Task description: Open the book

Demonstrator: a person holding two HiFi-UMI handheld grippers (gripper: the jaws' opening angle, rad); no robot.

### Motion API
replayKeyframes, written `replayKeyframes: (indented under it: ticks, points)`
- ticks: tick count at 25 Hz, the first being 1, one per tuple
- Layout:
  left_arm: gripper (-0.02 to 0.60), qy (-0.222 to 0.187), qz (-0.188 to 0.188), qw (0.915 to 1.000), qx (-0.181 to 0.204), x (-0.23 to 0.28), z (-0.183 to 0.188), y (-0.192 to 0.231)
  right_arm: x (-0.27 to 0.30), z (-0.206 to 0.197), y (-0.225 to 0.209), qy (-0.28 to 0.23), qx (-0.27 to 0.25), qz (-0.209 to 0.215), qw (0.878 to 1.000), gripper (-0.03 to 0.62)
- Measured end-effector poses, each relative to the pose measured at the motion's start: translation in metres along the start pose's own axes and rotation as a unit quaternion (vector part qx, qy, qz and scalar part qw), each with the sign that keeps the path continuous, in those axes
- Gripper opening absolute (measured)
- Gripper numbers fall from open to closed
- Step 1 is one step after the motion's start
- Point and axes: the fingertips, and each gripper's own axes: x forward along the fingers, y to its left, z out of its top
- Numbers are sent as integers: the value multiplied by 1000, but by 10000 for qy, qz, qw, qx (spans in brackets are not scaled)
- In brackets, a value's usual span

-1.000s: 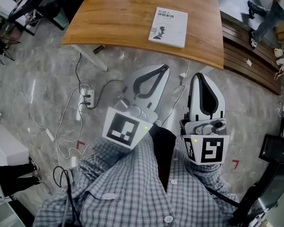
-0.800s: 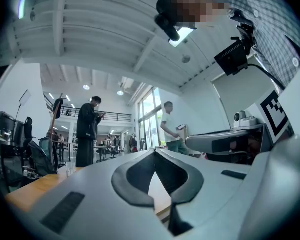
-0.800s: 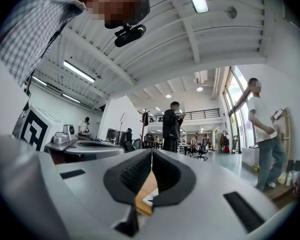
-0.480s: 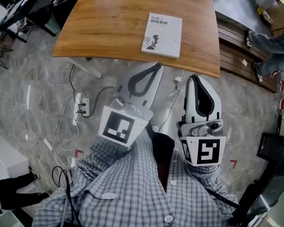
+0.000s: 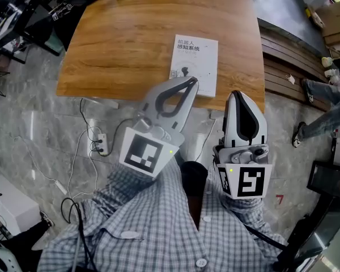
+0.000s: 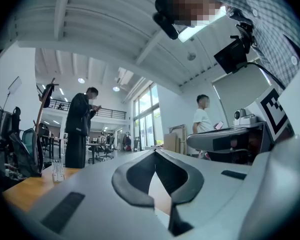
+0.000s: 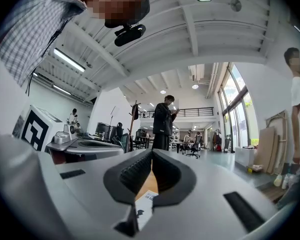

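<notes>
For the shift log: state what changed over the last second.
The white left gripper and right gripper moved forward toward the wooden table; the left tip now overlaps the white paperback book at its near edge. Jaws stayed shut, empty; book stayed closed, flat.

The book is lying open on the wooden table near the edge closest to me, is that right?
No, the book is closed, front cover up; the head view shows it. It does lie on the wooden table near the edge closest to you.
</notes>
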Motion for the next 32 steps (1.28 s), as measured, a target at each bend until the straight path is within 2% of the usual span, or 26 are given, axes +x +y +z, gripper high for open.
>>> replayKeyframes:
  ticks: [6, 10, 14, 18, 26, 32]
  points:
    - [9, 35, -163, 9998, -98, 21, -21, 27, 34, -19, -10, 81, 2, -224, 9997, 21]
    - [9, 210, -206, 9994, -179, 39, -29, 60, 71, -23, -13, 262, 56, -277, 9993, 22]
    - [9, 356, -199, 9988, -287, 51, -42, 73, 87, -36, -19, 482, 101, -277, 9984, 22]
    - [9, 522, -113, 9978, -392, 64, -60, 77, 96, -57, -29, 690, 184, -186, 9973, 23]
    - [9, 791, 138, 9962, -347, 100, -87, 79, 119, -98, -64, 1025, 256, 177, 9943, 22]
    - [9, 977, 483, 9932, -414, 129, -112, 84, 142, -149, -99, 1737, 366, 261, 9838, 23]
